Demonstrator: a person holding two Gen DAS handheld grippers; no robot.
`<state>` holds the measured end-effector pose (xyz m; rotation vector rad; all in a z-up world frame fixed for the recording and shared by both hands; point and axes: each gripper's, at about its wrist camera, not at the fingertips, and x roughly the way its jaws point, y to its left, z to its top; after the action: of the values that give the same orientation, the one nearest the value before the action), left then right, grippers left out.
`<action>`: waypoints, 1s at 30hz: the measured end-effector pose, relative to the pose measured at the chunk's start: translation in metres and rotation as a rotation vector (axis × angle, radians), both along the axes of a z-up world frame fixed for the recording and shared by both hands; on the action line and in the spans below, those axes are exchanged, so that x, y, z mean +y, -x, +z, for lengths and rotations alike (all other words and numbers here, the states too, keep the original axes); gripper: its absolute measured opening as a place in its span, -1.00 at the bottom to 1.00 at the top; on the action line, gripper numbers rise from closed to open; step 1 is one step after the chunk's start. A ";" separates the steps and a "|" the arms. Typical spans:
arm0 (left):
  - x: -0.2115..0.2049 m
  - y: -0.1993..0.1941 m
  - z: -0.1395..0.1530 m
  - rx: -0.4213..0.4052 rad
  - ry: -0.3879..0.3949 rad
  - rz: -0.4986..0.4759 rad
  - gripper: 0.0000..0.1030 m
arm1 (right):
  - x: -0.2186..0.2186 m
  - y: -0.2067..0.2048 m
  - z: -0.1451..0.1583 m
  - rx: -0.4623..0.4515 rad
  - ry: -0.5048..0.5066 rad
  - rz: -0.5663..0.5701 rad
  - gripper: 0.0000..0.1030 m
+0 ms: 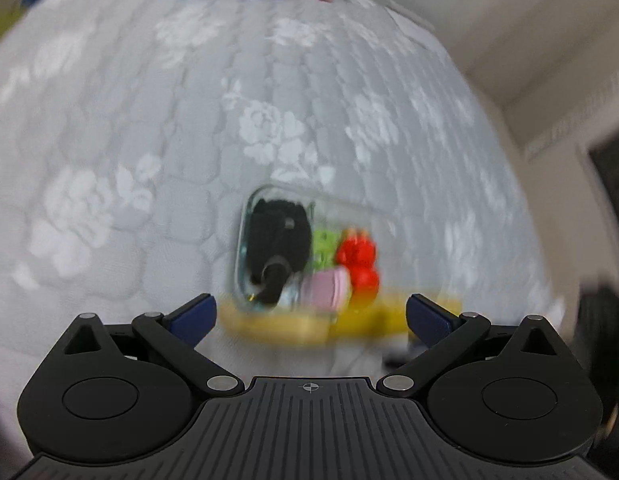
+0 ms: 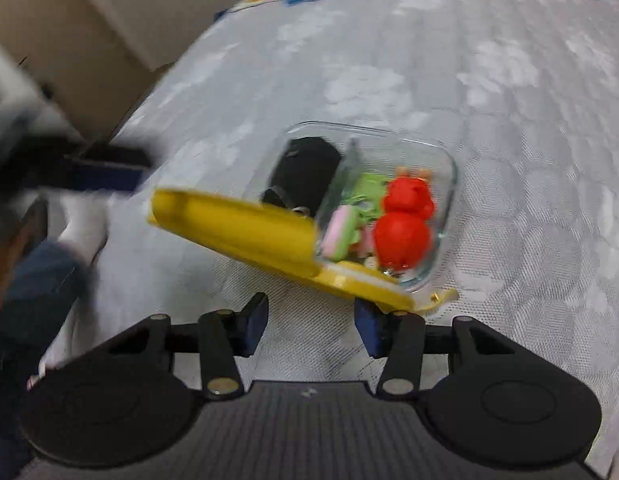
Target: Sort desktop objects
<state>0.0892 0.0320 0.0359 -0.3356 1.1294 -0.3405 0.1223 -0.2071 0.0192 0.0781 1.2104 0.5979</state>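
Both tools spread: left tool [image 1: 307, 312], right tool [image 2: 311, 330]. Yellow lid [image 2: 245, 232] propped on glass box [image 2: 445, 184]: light, stiff. Grip at near edge; glass fragile.

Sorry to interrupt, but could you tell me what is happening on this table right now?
A person with two handheld claws is sorting small objects into a divided glass container. One compartment holds a black item, the other a red toy and pastel pieces. A yellow lid rests tilted on its near edge. The left claw and right claw are both open, holding nothing.

Glass container [image 1: 245, 240], yellow lid [image 1: 309, 322], toys inside
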 end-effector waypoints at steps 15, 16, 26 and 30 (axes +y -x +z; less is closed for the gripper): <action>-0.075 0.052 -0.033 0.132 -0.239 -0.281 1.00 | -0.005 0.000 0.019 -0.223 0.054 -0.112 0.22; -0.074 0.050 -0.033 0.131 -0.242 -0.271 1.00 | -0.006 0.000 0.020 -0.252 0.077 -0.111 0.23; -0.063 0.037 -0.041 0.140 -0.204 -0.266 1.00 | -0.030 0.002 0.013 -0.256 0.124 -0.127 0.27; -0.019 0.000 -0.046 0.175 0.009 -0.171 1.00 | -0.052 -0.003 0.000 -0.167 0.105 -0.193 0.39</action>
<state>0.0892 0.0129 -0.0103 -0.2817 1.3331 -0.4740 0.1252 -0.2589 0.0194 0.0544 1.0557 0.3640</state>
